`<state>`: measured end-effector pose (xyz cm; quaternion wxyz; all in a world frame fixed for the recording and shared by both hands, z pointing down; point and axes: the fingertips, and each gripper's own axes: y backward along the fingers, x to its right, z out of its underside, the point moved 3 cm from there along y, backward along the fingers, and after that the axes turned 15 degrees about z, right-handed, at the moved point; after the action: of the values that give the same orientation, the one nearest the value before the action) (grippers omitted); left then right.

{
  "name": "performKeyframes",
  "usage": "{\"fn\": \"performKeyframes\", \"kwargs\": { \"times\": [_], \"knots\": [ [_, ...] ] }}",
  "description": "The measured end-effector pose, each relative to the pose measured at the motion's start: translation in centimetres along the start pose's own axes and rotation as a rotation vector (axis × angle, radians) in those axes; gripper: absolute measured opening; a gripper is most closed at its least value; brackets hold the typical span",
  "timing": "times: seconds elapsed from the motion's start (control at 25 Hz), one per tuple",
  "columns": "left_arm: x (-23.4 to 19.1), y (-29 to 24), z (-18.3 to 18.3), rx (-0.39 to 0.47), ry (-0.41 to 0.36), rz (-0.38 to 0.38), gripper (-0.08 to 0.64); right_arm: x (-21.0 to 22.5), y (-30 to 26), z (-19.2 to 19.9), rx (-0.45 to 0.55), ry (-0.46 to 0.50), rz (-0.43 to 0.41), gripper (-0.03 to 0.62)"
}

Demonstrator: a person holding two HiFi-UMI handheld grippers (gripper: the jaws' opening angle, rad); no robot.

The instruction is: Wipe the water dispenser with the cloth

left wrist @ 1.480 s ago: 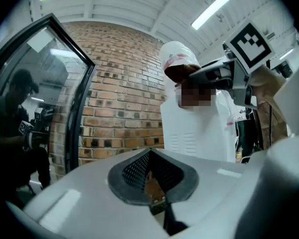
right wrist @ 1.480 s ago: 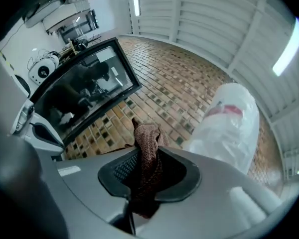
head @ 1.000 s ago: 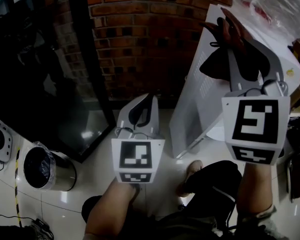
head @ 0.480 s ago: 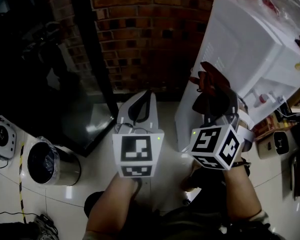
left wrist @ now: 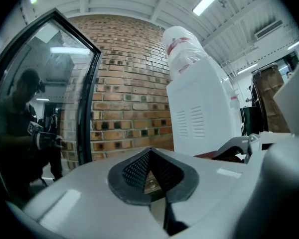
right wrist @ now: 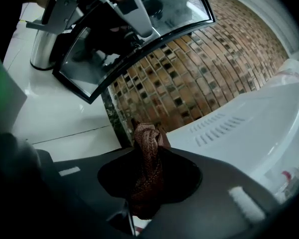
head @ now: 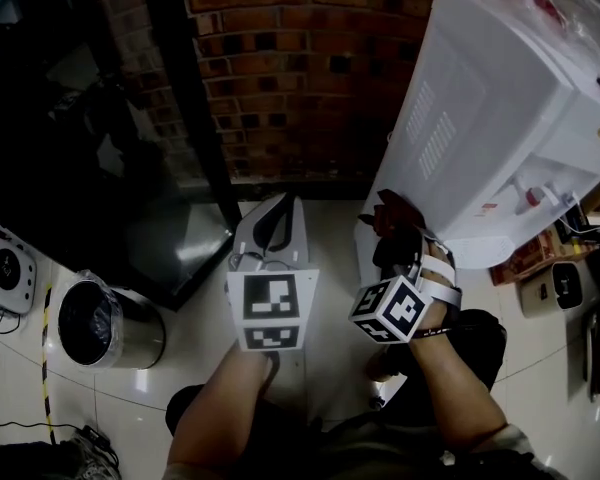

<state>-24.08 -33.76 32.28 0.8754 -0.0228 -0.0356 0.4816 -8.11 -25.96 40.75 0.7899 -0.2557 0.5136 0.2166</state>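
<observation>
The white water dispenser [head: 480, 118] stands at the right in the head view, its vented side panel facing me. My right gripper [head: 398, 240] is low beside that panel's bottom corner, shut on a bunched brown cloth [head: 388, 211]. In the right gripper view the cloth [right wrist: 147, 166] sticks up between the dark jaws, with the dispenser's vented side [right wrist: 249, 128] just beyond it. Whether the cloth touches the panel I cannot tell. My left gripper [head: 277, 216] hangs left of the dispenser with its jaws shut on nothing. In its own view the left gripper [left wrist: 149, 152] points at the brick wall, with the dispenser [left wrist: 199, 108] to the right.
A brick wall [head: 290, 68] is behind, with a black-framed glass door [head: 80, 168] to the left. A metal bin with a liner [head: 105, 323] stands on the tiled floor at lower left. A bagged bottle [left wrist: 182, 46] tops the dispenser. Boxes and clutter [head: 560, 278] lie at right.
My right gripper has come down the dispenser's side with the cloth, from high up on the panel to near its bottom corner. The left gripper has barely moved.
</observation>
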Motion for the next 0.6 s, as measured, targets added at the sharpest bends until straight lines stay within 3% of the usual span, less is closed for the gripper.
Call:
{"fn": "performKeyframes", "kwargs": {
  "times": [0.32,0.6],
  "knots": [
    [-0.3,-1.0,8.7,-0.179,0.051,0.045,0.000,-10.0,-1.7,3.5,-0.155,-0.003,-0.215,0.097],
    [-0.3,-0.5,9.3,-0.194,0.066,0.032,0.000,-18.9,-3.6,7.0,-0.264,0.083,-0.291,0.098]
  ]
}}
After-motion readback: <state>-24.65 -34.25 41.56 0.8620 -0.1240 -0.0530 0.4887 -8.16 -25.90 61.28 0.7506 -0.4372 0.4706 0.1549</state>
